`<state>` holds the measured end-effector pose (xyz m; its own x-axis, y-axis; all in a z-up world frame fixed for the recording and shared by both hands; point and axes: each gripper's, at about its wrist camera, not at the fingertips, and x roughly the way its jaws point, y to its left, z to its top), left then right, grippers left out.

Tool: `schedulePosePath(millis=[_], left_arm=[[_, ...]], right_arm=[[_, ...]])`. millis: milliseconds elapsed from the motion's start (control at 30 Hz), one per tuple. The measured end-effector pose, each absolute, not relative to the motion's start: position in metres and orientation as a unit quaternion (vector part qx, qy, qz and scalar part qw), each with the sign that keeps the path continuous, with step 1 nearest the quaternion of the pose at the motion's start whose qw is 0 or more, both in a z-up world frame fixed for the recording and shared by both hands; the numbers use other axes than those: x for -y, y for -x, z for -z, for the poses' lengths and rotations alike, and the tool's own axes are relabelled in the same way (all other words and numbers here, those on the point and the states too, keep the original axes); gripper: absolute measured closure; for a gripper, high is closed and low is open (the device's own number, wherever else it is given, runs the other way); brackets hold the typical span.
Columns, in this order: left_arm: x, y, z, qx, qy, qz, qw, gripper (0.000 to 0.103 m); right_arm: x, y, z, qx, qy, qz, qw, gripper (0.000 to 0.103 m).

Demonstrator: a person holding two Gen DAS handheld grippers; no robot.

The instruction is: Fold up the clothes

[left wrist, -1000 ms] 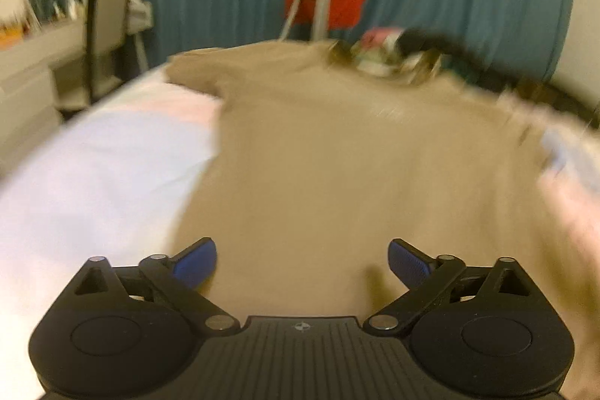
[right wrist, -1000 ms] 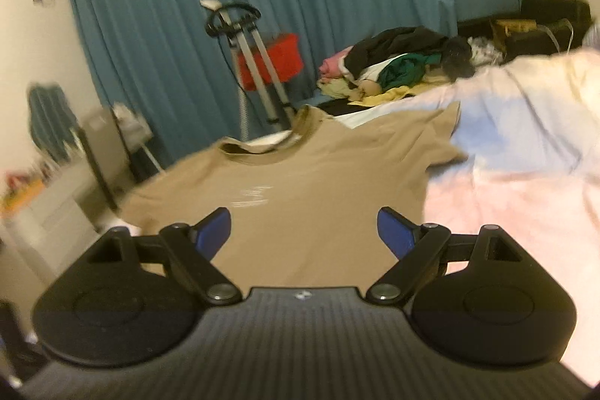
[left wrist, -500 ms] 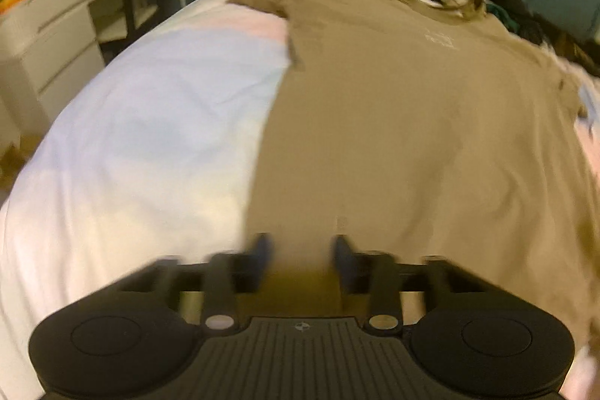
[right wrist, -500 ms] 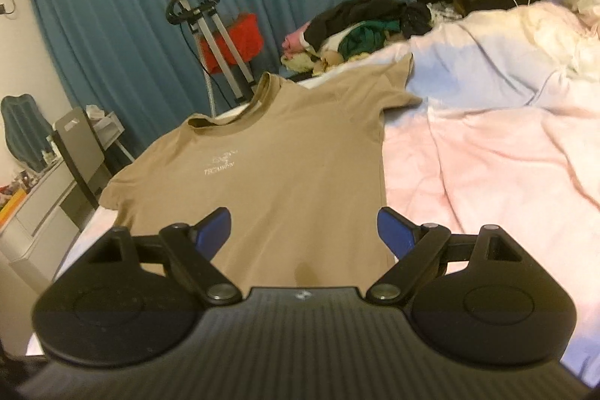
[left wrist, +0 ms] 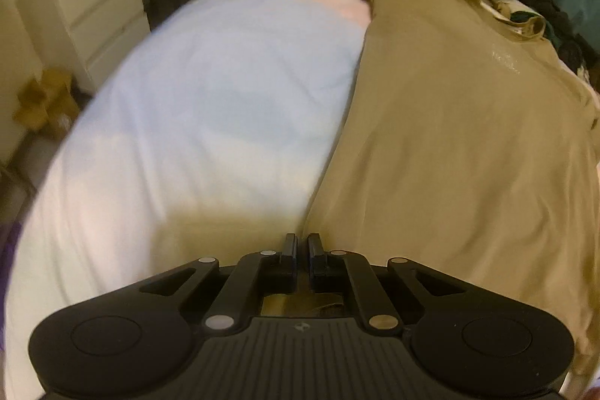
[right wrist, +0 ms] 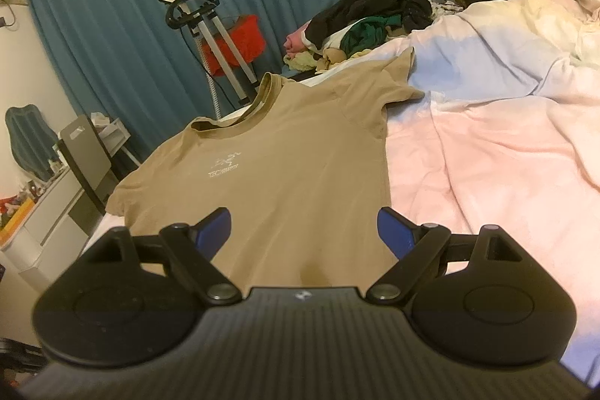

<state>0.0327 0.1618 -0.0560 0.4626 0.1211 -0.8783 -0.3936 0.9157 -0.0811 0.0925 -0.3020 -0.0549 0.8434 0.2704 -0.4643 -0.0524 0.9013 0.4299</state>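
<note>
A tan T-shirt (left wrist: 450,137) lies flat, front up, on the bed, with its collar at the far end and a pale logo on the chest (right wrist: 225,169). My left gripper (left wrist: 302,242) points steeply down at the shirt's near left corner. Its jaws are closing to a thin slit, with the shirt's edge running in between them and tan cloth showing under the fingers. My right gripper (right wrist: 303,223) hovers open over the near part of the shirt (right wrist: 292,182), its blue pads (right wrist: 213,223) wide apart and nothing between them.
A pale blue and pink duvet (left wrist: 206,119) covers the bed (right wrist: 506,156). A heap of clothes (right wrist: 367,21) sits past the collar. White drawers (left wrist: 82,10), a cardboard box (left wrist: 41,100), a chair (right wrist: 86,152) and a stand with a red bag (right wrist: 225,40) line the left.
My left gripper went from wide open to nearly shut, tipped downward and shifted to the shirt's near left corner. The right gripper stayed open and sank slightly.
</note>
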Motion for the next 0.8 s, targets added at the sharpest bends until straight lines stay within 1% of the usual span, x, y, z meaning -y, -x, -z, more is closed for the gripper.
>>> schedulePosePath(millis=[33, 67, 100, 133, 167, 200, 233, 300, 433, 500, 567, 633, 733, 767, 800], left_arm=[[-0.158, -0.032, 0.053, -0.488, 0.129, -0.149, 0.85, 0.089], [-0.153, -0.032, 0.048, -0.48, 0.118, -0.145, 0.857, 0.085], [-0.148, -0.031, 0.044, -0.473, 0.107, -0.141, 0.863, 0.069], [-0.143, -0.031, 0.04, -0.464, 0.096, -0.137, 0.87, 0.049], [-0.138, -0.03, 0.035, -0.454, 0.085, -0.132, 0.877, 0.041], [-0.132, -0.027, 0.028, -0.438, 0.074, -0.126, 0.887, 0.028], [-0.125, -0.025, 0.02, -0.42, 0.063, -0.119, 0.898, 0.02], [-0.107, -0.024, 0.007, -0.384, 0.047, -0.102, 0.916, 0.016], [-0.073, -0.032, -0.003, -0.33, 0.065, -0.067, 0.939, 0.009], [-0.059, -0.043, 0.003, -0.311, 0.081, -0.053, 0.945, 0.006], [-0.047, -0.061, 0.021, -0.307, 0.104, -0.034, 0.945, 0.006], [-0.035, -0.074, 0.04, -0.312, 0.12, -0.016, 0.942, 0.006], [-0.027, -0.078, 0.065, -0.317, 0.11, -0.002, 0.942, 0.006], [-0.028, -0.081, 0.072, -0.32, 0.101, 0.002, 0.942, 0.006], [-0.028, -0.082, 0.077, -0.321, 0.095, 0.006, 0.942, 0.006]], right_arm=[[0.302, -0.092, 0.055, -0.264, -0.202, -0.086, 0.939, 0.017], [0.302, -0.09, 0.054, -0.261, -0.201, -0.086, 0.94, 0.017], [0.303, -0.09, 0.053, -0.257, -0.205, -0.087, 0.94, 0.017], [0.304, -0.09, 0.053, -0.252, -0.213, -0.09, 0.94, 0.017], [0.306, -0.091, 0.052, -0.245, -0.224, -0.093, 0.939, 0.017], [0.309, -0.094, 0.052, -0.238, -0.239, -0.096, 0.937, 0.017], [0.312, -0.097, 0.052, -0.23, -0.254, -0.098, 0.934, 0.017], [0.321, -0.112, 0.055, -0.216, -0.299, -0.099, 0.924, 0.016], [0.347, -0.159, 0.074, -0.202, -0.4, -0.09, 0.89, 0.016], [0.362, -0.183, 0.091, -0.2, -0.459, -0.079, 0.862, 0.014], [0.376, -0.207, 0.114, -0.203, -0.529, -0.084, 0.82, 0.014], [0.383, -0.232, 0.129, -0.202, -0.548, -0.078, 0.808, 0.015], [0.389, -0.269, 0.142, -0.192, -0.509, -0.067, 0.836, 0.015], [0.391, -0.282, 0.149, -0.195, -0.503, -0.064, 0.84, 0.016], [0.393, -0.295, 0.157, -0.199, -0.499, -0.06, 0.841, 0.023]])
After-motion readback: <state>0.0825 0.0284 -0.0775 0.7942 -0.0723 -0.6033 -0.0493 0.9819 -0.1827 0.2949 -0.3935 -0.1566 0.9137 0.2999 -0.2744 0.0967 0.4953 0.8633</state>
